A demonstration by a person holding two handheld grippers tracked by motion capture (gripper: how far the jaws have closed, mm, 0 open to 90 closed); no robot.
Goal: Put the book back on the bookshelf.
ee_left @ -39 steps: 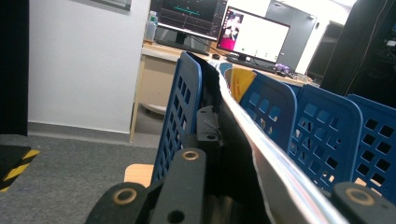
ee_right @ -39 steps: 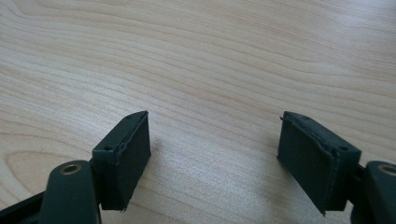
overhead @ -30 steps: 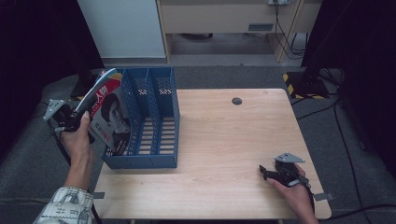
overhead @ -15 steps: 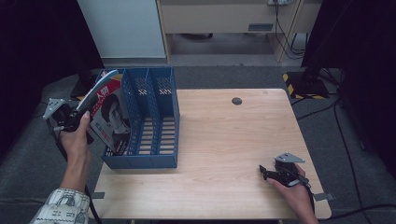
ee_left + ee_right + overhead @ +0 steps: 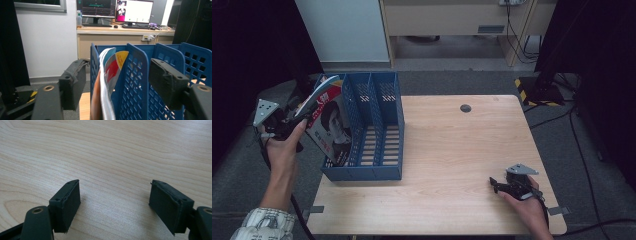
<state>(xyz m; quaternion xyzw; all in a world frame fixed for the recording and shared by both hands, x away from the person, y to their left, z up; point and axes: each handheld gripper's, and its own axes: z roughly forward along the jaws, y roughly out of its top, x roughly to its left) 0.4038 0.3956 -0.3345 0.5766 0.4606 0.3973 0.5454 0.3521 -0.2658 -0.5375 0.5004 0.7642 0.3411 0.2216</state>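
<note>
A blue three-slot file rack (image 5: 367, 172) stands at the table's left edge. A magazine (image 5: 329, 125) with a red and white cover leans in its leftmost slot, its top curling over to the left. My left gripper (image 5: 294, 117) sits at that top edge; its jaws have just been opening. In the left gripper view the magazine (image 5: 106, 82) and a rack divider (image 5: 135, 75) stand between the wide jaws of the left gripper (image 5: 120, 85), and neither pad touches them. My right gripper (image 5: 494, 185) rests open near the table's front right corner, with bare wood between its fingers (image 5: 66, 205).
The wooden table (image 5: 452, 150) has a small black round spot (image 5: 465, 108) near its far edge. A white cabinet (image 5: 344, 30) and a wooden desk (image 5: 452, 20) stand behind it. Cables and a yellow-black striped block (image 5: 532, 87) lie on the floor at the right.
The left gripper's jaws have opened off the magazine's top and the hand has lifted slightly. The magazine stays leaning in the rack's left slot. The right gripper has not moved.
</note>
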